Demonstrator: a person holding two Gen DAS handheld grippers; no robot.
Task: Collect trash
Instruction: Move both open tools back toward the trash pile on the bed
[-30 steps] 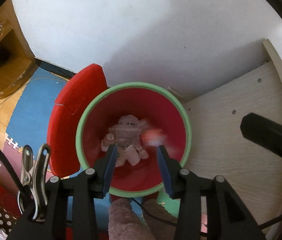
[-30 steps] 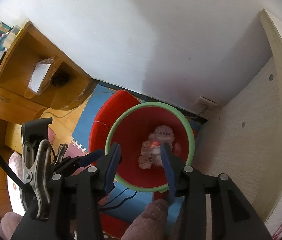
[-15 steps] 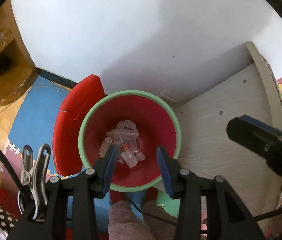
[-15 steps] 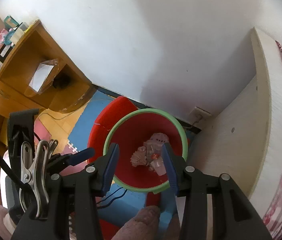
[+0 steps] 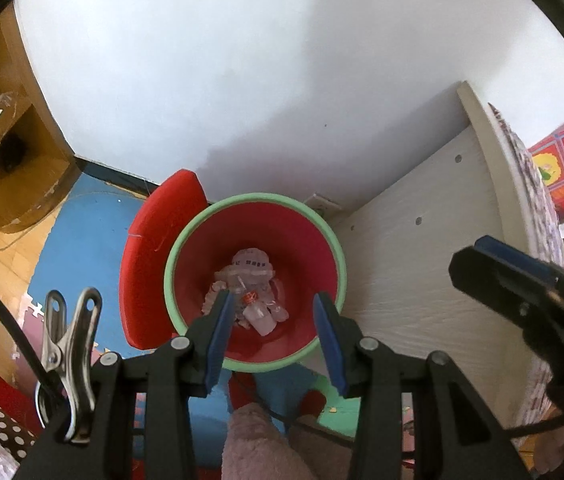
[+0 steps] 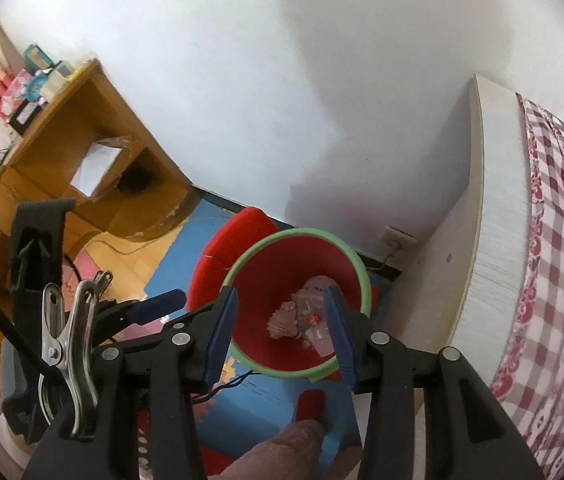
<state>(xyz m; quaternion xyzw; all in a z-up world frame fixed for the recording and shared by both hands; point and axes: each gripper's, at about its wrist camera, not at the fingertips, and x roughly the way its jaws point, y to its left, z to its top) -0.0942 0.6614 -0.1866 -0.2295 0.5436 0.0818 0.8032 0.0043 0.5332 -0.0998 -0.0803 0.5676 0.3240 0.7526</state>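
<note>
Down on the floor stands the landmark, a red trash bin [image 5: 302, 240] with a green rim, seen from above by both cameras. Left of the bin, a wooden shelf unit [image 6: 82, 152] stands against the white wall, with a plastic-wrapped white packet [image 6: 96, 166] in one compartment. Just beside the bin's left rim leans its red lid [image 5: 154, 256], on blue foam floor mats [image 5: 82, 240]. Inside the bin, at the bottom, lies the collected trash [image 5: 252, 292]: crumpled paper and clear plastic pieces, one with a red spot. Above the bin hang the left tongs [image 5: 272, 330], blue pads apart with nothing between them, only the bin's inside showing through the gap. The right tongs [image 6: 282, 332] hover likewise over the bin, pads apart and empty; in the left camera they show to the right of the bin. Right of the bin rises a pale wooden bed board [image 5: 422, 264], touching or nearly touching the rim, with a red checked cover [image 6: 554, 240] on the bed beyond.
</note>
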